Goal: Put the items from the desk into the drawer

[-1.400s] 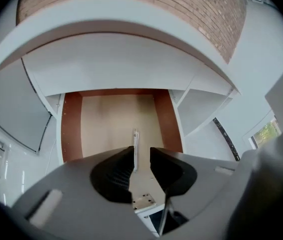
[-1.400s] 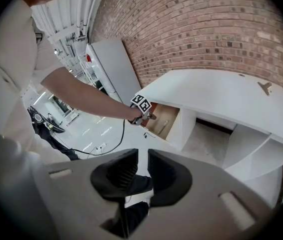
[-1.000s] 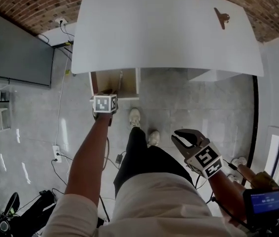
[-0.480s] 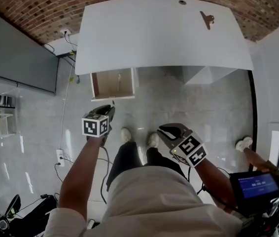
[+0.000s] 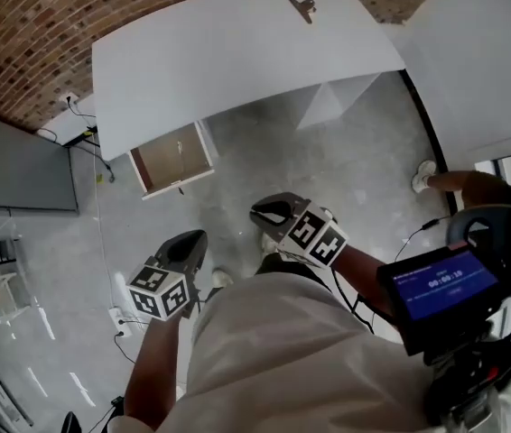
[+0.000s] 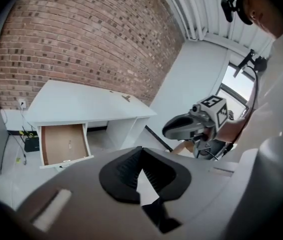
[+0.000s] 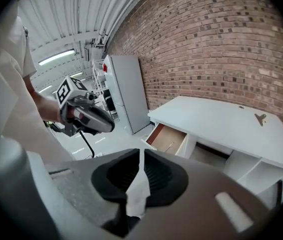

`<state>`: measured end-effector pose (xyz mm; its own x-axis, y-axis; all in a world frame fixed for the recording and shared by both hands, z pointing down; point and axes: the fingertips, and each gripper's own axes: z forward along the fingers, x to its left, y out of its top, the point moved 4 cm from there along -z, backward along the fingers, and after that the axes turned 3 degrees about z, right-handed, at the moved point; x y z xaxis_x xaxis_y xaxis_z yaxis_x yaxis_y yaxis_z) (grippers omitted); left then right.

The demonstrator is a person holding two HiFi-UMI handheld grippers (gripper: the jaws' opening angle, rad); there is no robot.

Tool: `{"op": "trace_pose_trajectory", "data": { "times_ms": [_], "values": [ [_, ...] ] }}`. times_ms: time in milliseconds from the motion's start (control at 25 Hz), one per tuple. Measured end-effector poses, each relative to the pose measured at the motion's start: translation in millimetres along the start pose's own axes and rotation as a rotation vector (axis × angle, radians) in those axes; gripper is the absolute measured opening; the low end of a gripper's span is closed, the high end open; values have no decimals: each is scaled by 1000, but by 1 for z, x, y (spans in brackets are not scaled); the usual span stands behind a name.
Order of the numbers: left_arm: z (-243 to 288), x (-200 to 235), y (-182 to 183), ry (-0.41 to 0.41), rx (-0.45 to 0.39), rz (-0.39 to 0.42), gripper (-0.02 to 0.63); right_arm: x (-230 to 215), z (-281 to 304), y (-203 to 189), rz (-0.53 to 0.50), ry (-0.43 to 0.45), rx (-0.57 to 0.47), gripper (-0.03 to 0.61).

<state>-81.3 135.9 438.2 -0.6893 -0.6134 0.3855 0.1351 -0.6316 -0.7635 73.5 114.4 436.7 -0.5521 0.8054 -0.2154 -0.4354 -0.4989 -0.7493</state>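
In the head view a dark binder clip (image 5: 302, 8) lies at the top of the frame on the white counter (image 5: 237, 52). The open drawer (image 5: 172, 158) is left of centre, and the left gripper (image 5: 192, 239) and right gripper (image 5: 264, 213) are lower, above the floor. In the left gripper view its jaws are pressed together and empty; in the right gripper view the jaws are also together, holding nothing.
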Motion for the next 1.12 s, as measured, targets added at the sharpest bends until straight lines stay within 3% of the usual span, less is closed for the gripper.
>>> {"op": "trace_pose_trajectory", "data": {
  "times_ms": [280, 440, 720, 1120],
  "values": [
    [-25, -30, 17, -40, 15, 125, 8, 11, 5, 23, -31, 13, -43, 29],
    [-76, -21, 3, -45, -2, 163, 8, 69, 16, 30, -59, -11, -49, 29],
    [-127, -28, -15, -130, -103, 131, 8, 136, 26, 26, -88, -36, -46, 28],
    [-161, -32, -54, -141, -58, 158, 8, 195, 29, 25, -137, -54, -21, 24]
  ]
}}
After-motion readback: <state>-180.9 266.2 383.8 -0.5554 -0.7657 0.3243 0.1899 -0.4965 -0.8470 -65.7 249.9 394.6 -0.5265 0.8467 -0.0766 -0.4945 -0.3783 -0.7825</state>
